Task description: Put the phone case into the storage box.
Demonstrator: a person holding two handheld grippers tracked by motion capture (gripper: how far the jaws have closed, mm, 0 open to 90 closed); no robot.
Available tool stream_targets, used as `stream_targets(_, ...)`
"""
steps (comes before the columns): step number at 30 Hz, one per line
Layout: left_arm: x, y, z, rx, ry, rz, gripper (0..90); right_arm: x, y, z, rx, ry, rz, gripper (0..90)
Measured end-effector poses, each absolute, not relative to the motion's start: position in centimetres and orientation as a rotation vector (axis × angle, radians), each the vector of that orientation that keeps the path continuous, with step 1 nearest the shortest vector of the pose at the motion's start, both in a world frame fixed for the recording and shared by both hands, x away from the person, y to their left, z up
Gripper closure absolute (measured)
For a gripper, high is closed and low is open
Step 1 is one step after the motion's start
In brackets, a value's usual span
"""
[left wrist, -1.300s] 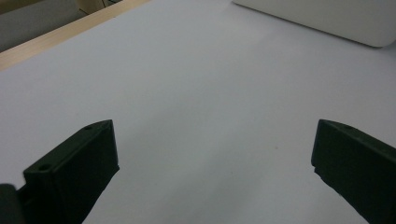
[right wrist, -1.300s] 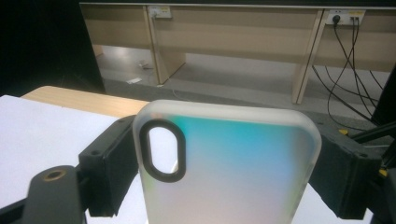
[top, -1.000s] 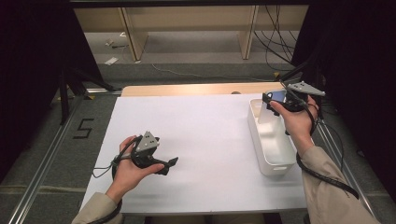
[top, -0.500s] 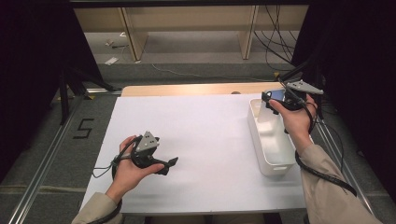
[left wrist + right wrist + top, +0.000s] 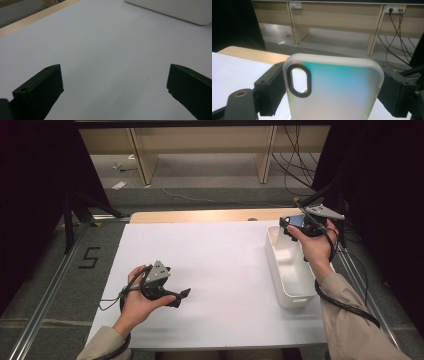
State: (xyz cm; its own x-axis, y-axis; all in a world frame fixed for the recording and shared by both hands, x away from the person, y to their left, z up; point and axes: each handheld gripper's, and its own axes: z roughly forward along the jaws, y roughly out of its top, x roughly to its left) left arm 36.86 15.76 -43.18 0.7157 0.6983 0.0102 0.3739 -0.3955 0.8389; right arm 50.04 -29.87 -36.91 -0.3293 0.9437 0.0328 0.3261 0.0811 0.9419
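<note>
While the right hand-held gripper point(image 5: 290, 223) hangs above the far end of the white bin point(image 5: 280, 287), its jaws are clamped across the width of a phone case point(image 5: 334, 87), one black pad on each long edge. The right gripper view looks straight onto the back of the case: frosted and translucent, with a teal-to-pink sheen and a dark-rimmed oval camera cutout point(image 5: 298, 80) near the upper left corner. In the high view the case is little more than a bluish patch at the gripper's front, off the bench point(image 5: 220, 265) and over the bin.

By its look, the case is very light, so weight will not trouble the grip. It seems a thin, flexible shell: squeezed hard across its width it could bow or pop out sideways, so moderate pressure on the thicker side rims is the better hold. The matt finish probably gives fair friction, though the rounded edges leave the pads little flat area. It is not fragile; a drop into the bin should do no harm. The region beside the cutout is likely the weakest spot and best avoided.

The left hand-held gripper point(image 5: 184, 295) lies low over the white bench sheet, jaws spread wide with nothing between them
</note>
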Motion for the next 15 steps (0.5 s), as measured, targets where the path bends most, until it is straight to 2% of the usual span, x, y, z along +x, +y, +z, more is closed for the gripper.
stream_targets(15,36.88,15.78,-43.19,2.025,0.818,0.455,0.1,50.63,-29.81,-37.01,1.263,1.731,1.252,18.6)
